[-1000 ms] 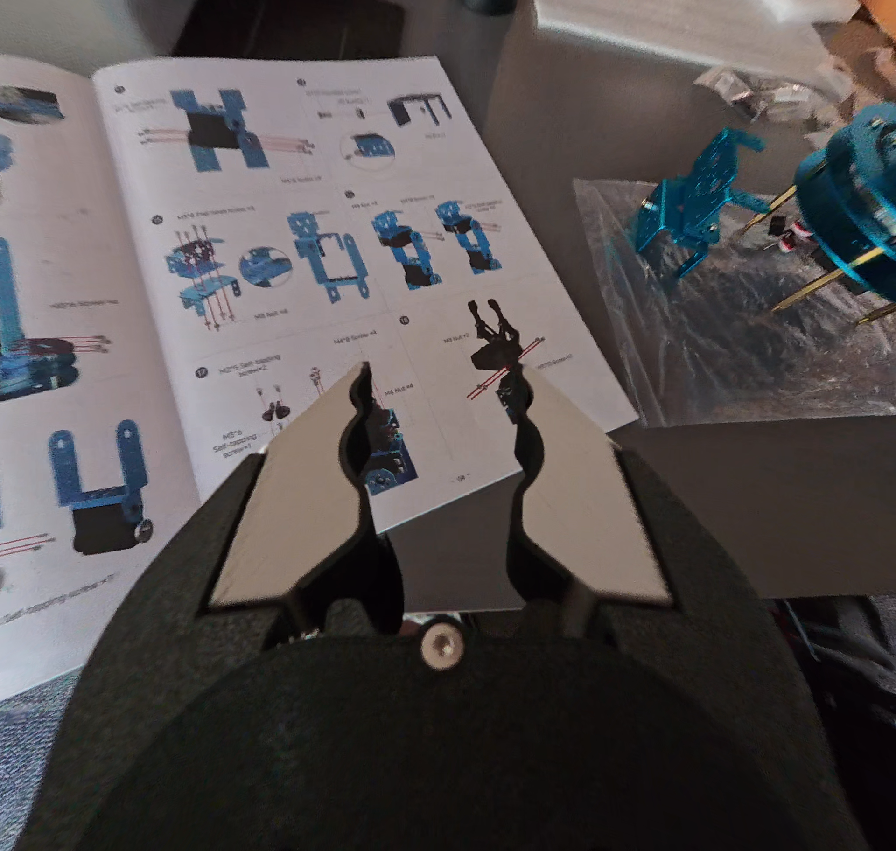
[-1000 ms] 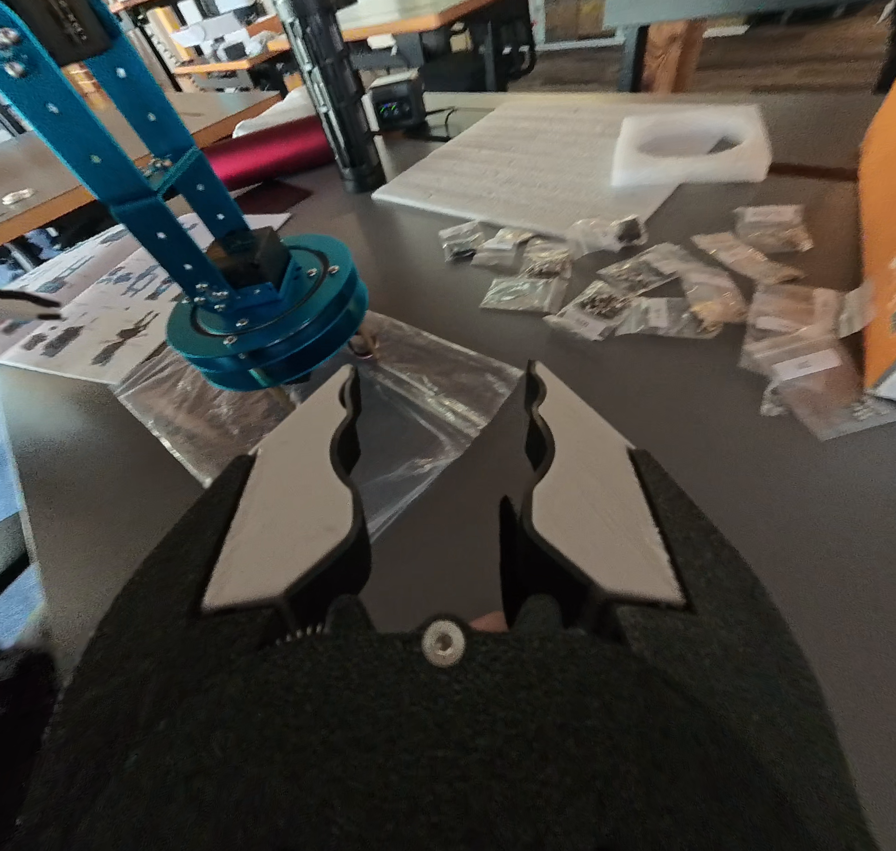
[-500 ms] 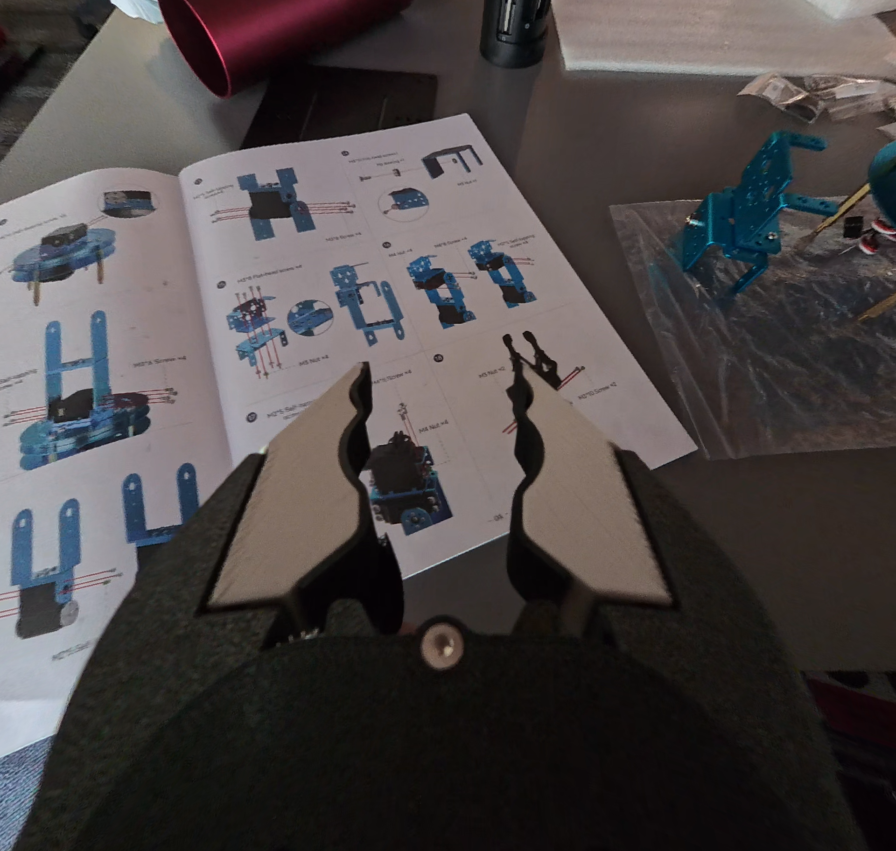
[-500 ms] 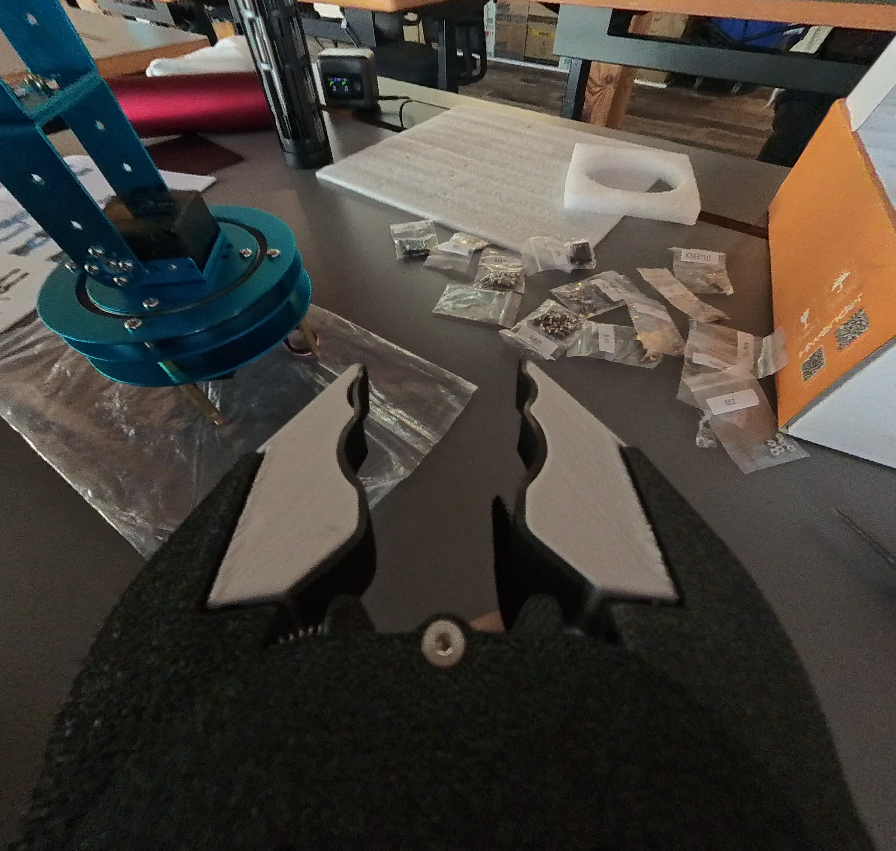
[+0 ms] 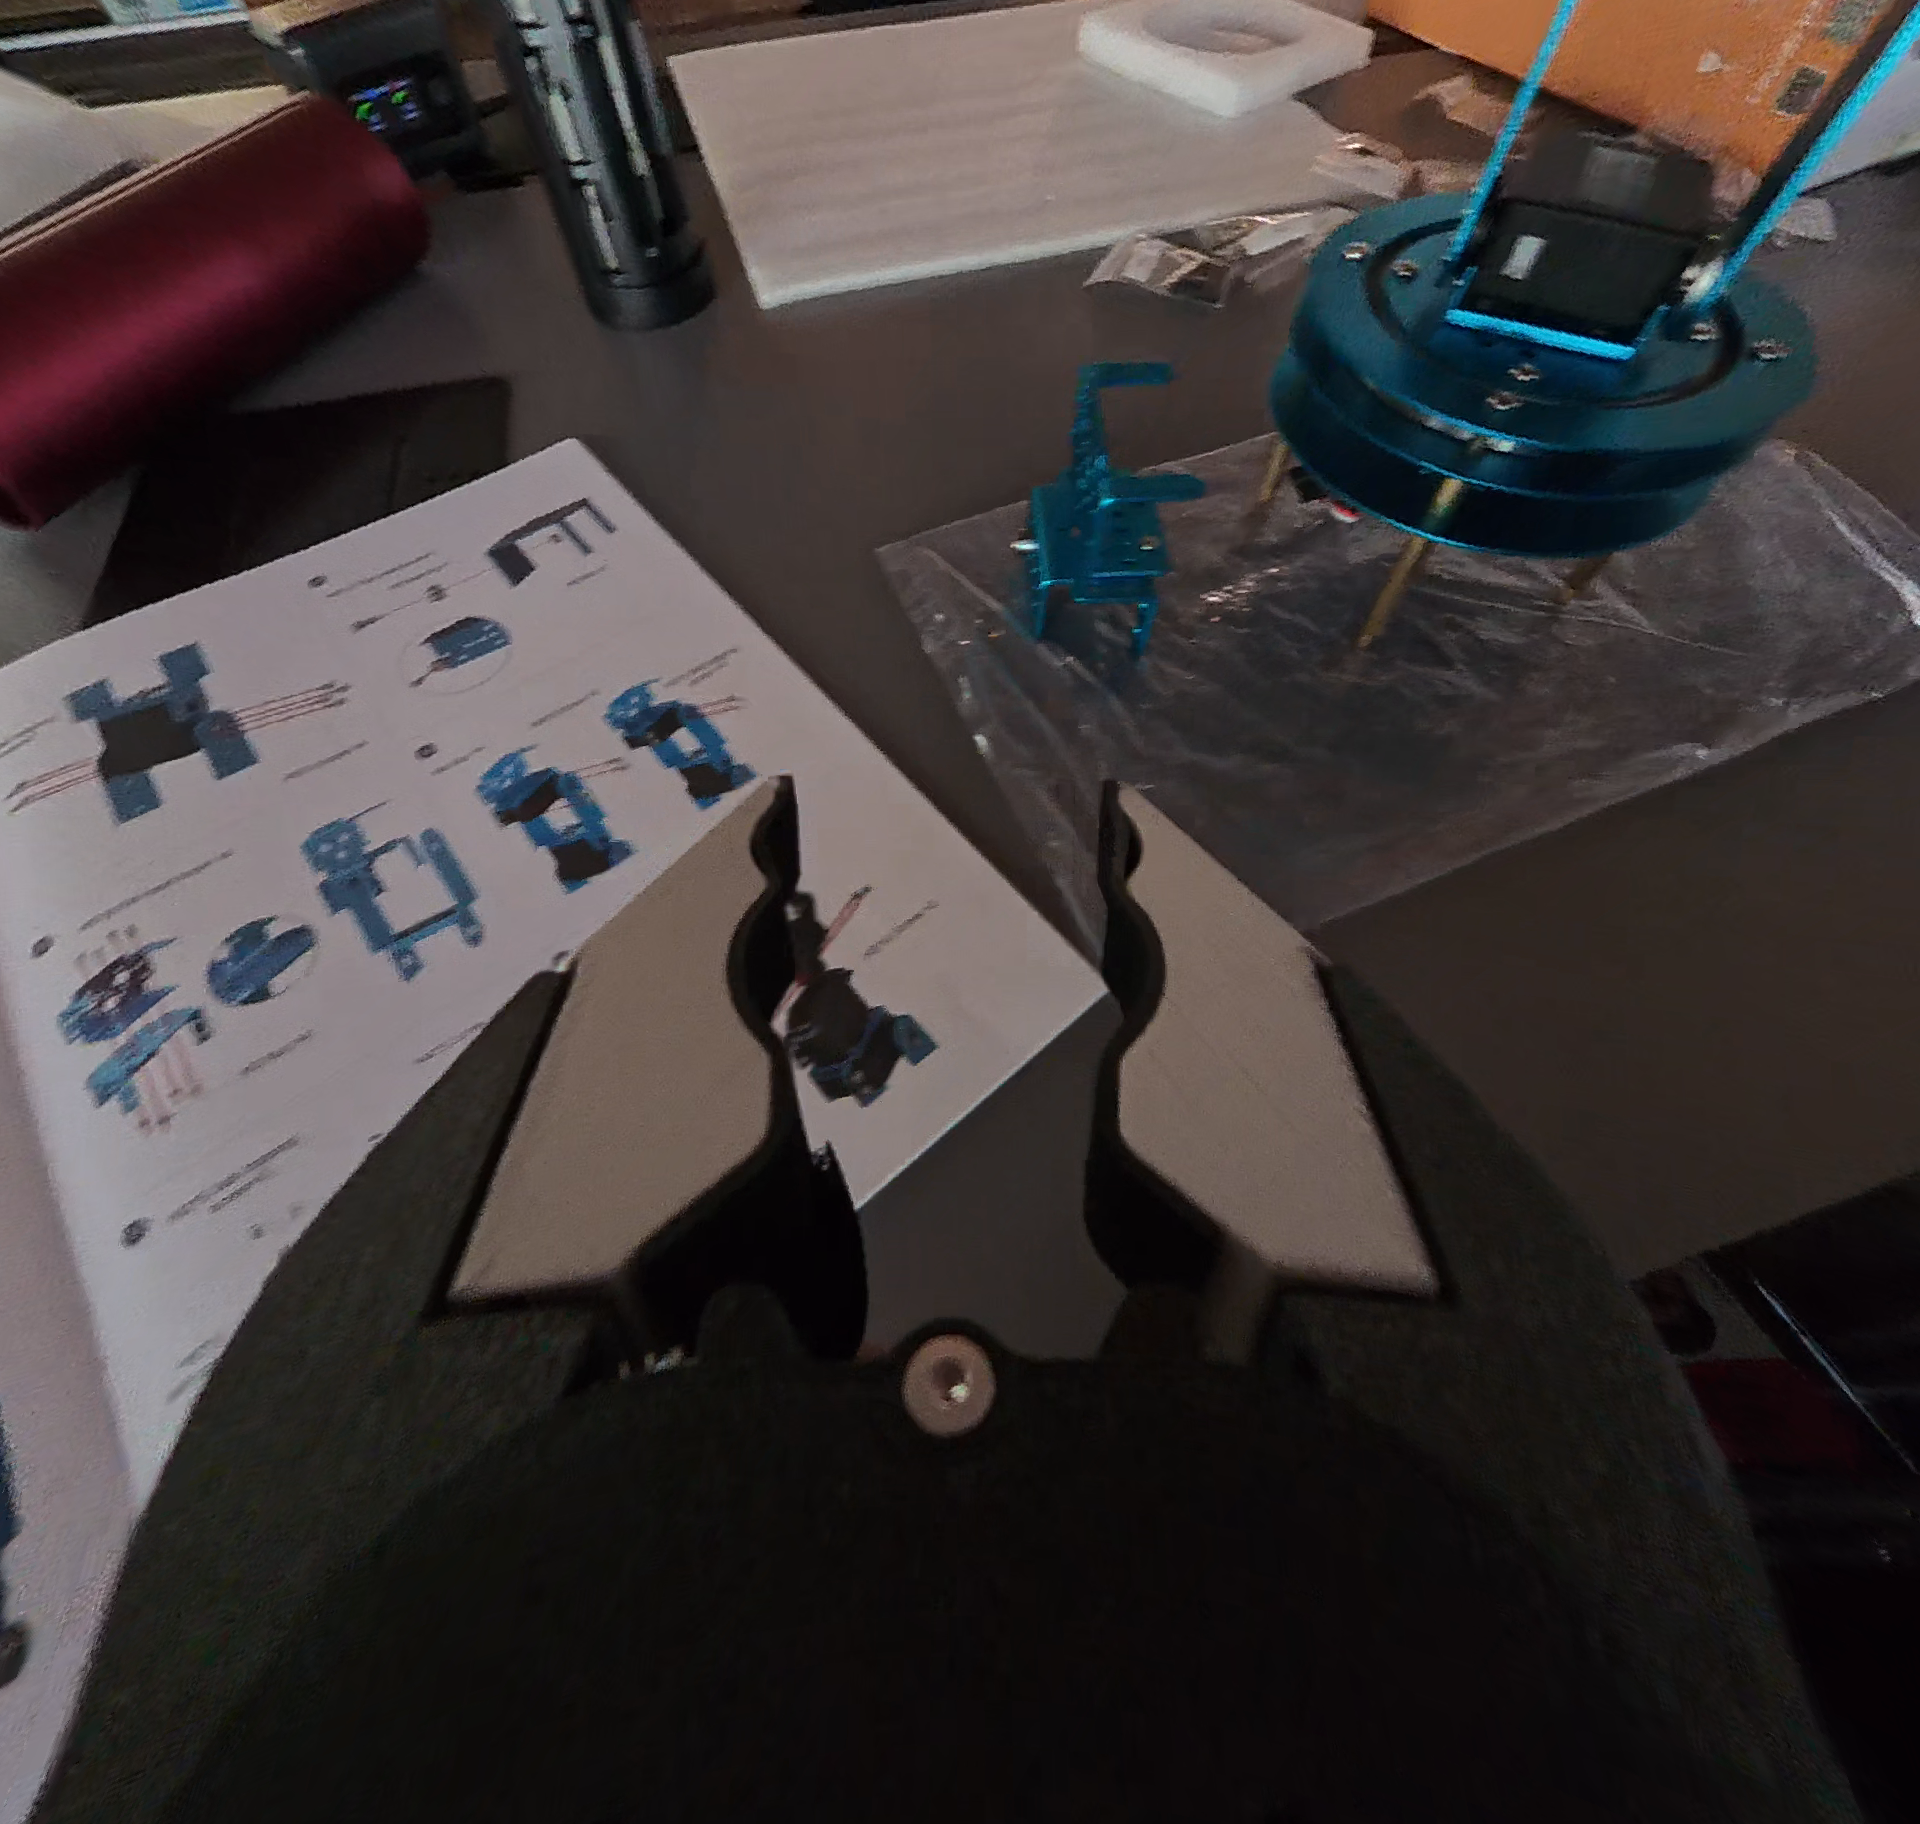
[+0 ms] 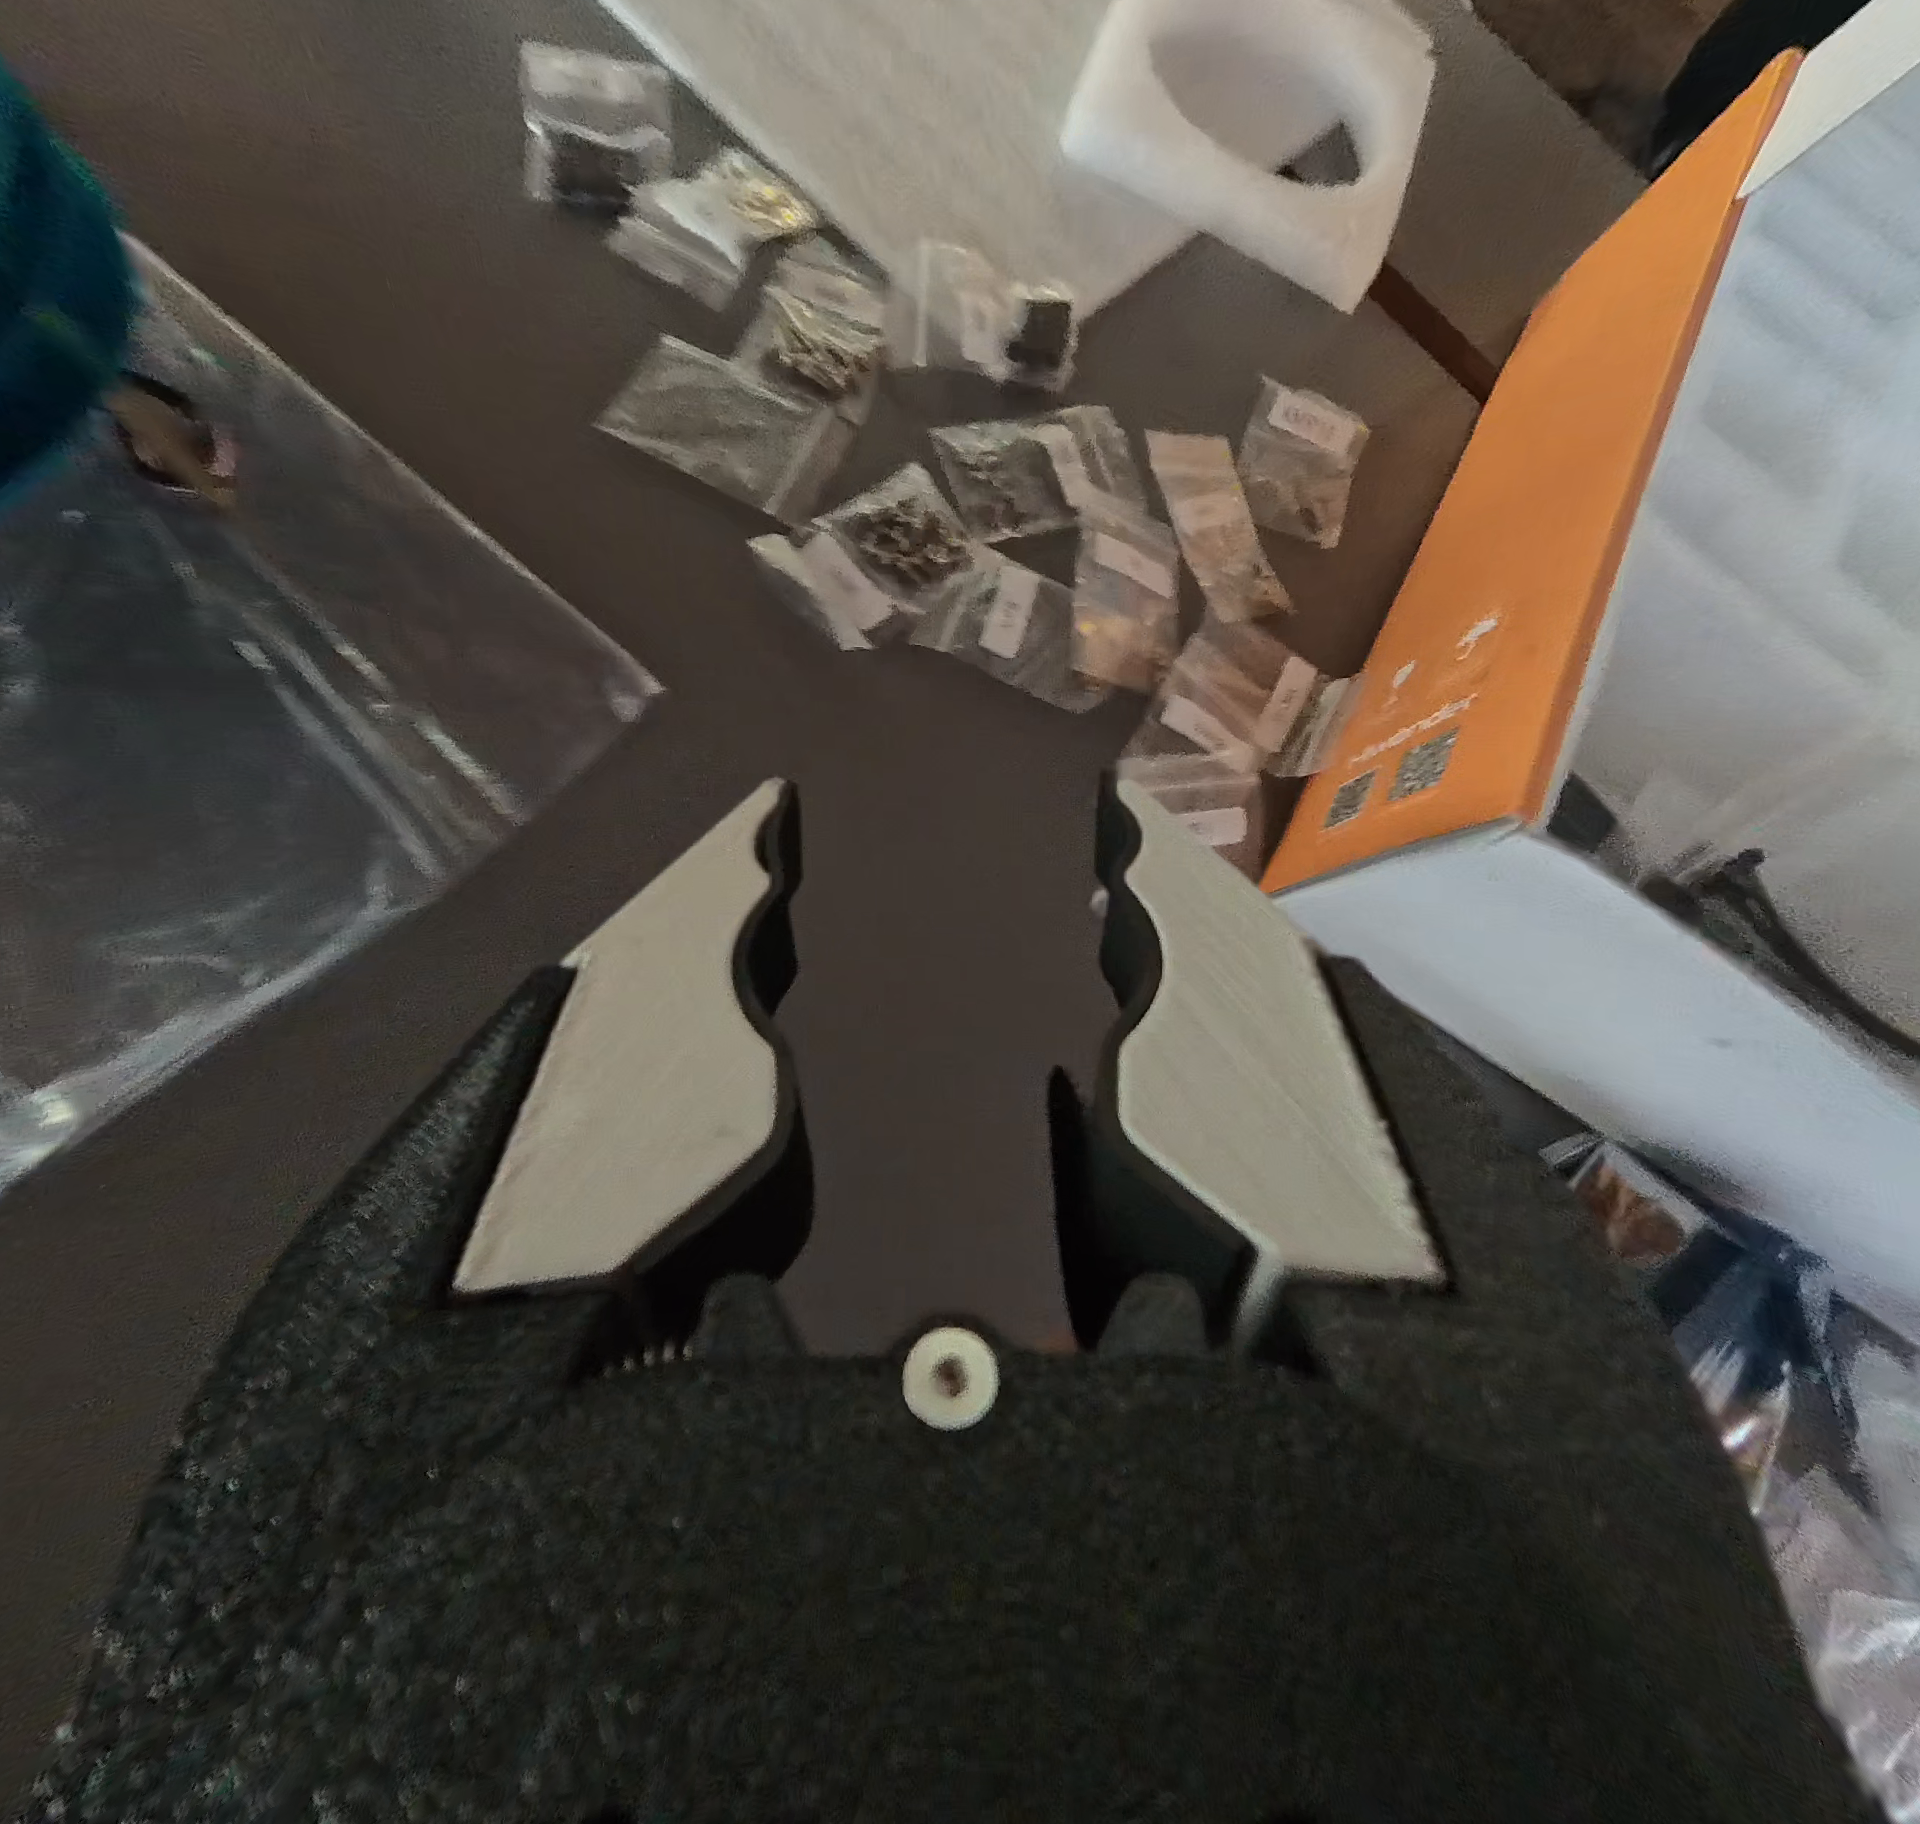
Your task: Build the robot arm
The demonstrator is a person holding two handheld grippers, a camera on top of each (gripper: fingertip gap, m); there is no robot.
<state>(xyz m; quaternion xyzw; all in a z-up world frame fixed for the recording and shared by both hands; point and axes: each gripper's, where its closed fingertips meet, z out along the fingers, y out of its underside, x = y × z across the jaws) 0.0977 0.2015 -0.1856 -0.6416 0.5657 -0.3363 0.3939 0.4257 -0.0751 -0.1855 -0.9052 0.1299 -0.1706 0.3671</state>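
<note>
Both empty with jaws spread, the left hand-held gripper point(image 5: 945, 943) hovers over the open paper instruction booklet point(image 5: 436, 798) near a small, stiff blue metal bracket point(image 5: 1096, 538), the right hand-held gripper point(image 6: 945, 943) over the dark counter point(image 6: 914, 839) near small clear plastic hardware bags point(image 6: 997, 527).

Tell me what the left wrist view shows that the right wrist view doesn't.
Only the left wrist view shows the open left gripper over an open instruction booklet, a small blue bracket, the whole blue round base on brass legs, a dark red cylinder and a black ribbed post.

Only the right wrist view shows the open, empty right gripper and the spread of small parts bags close up.

Both show the clear plastic sheet, white foam pad, foam ring and orange box.
</note>
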